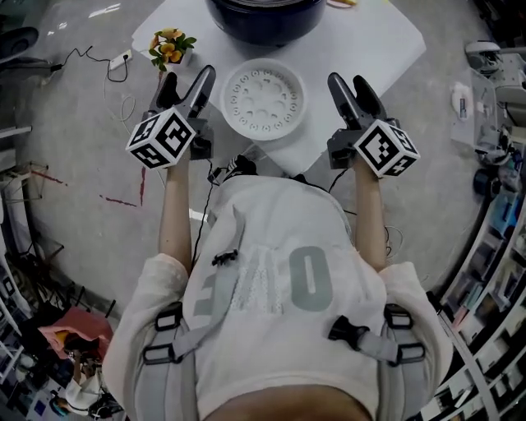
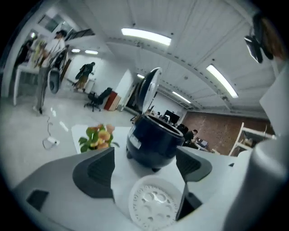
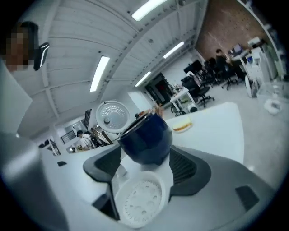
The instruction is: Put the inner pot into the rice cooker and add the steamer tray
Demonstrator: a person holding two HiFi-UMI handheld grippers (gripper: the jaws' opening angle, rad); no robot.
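The dark blue rice cooker stands on the white table with its lid raised. A pale metal rim lines its mouth; I see no separate inner pot. The white perforated steamer tray lies flat on the table in front of the cooker. My left gripper sits just left of the tray and my right gripper just right of it, both open and empty. In the left gripper view the tray lies low between the fingers. The right gripper view shows the same tray under the cooker.
A small pot of orange flowers stands at the table's left corner. A yellow item lies on the table beyond the cooker. Cables run over the grey floor on the left. Shelves and clutter line the right side.
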